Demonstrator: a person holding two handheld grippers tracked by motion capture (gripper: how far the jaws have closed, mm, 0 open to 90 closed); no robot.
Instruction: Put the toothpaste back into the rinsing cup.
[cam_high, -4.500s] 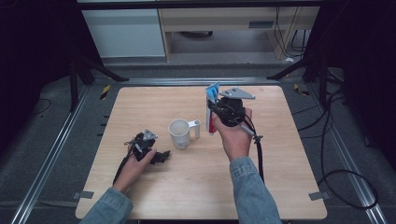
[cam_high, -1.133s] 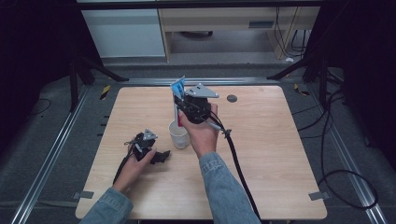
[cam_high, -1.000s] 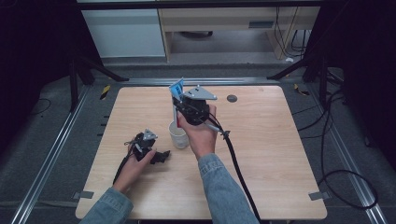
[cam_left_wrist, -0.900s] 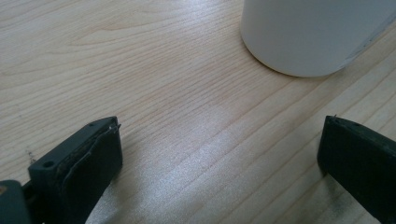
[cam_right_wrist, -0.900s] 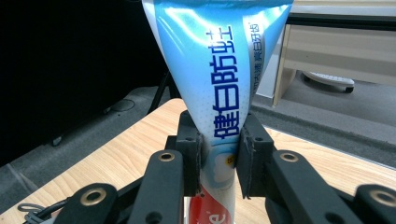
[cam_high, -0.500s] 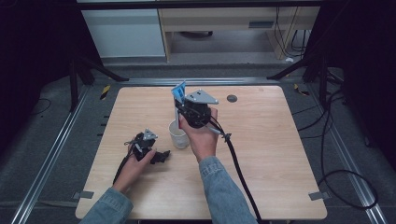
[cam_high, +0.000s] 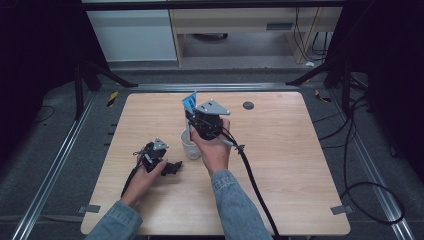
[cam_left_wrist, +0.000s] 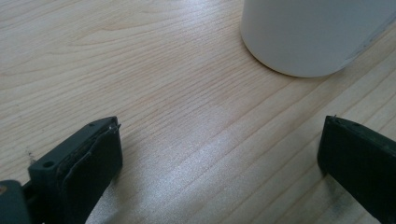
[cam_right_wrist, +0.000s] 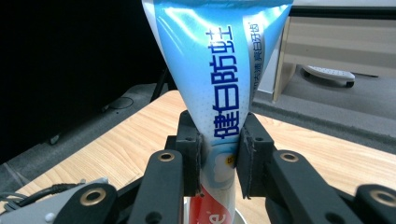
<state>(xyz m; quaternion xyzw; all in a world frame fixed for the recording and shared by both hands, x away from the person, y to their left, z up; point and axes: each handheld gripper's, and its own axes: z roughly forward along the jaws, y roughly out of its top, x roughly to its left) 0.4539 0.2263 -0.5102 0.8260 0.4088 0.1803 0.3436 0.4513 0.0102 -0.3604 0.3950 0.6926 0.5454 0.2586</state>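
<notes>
Right gripper (cam_right_wrist: 218, 161) clamps our soft blue-and-white toothpaste tube (cam_right_wrist: 219, 79) upright above the white plastic cup (cam_high: 190, 145).
We judge it light and squashy, best pinched mid-body; left gripper (cam_left_wrist: 219, 163), beside the cup, gapes empty.

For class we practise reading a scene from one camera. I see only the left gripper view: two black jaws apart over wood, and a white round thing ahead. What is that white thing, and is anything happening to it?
Observer: It is a white cup standing on the wooden table; the high view shows its open top.
Operator: Is the other hand near it?
Observer: Yes, the right gripper is shut on a blue and white toothpaste tube, held upright right above the cup.
Operator: Which end of the tube points down?
Observer: The red end; the flat crimped end points up.
</notes>
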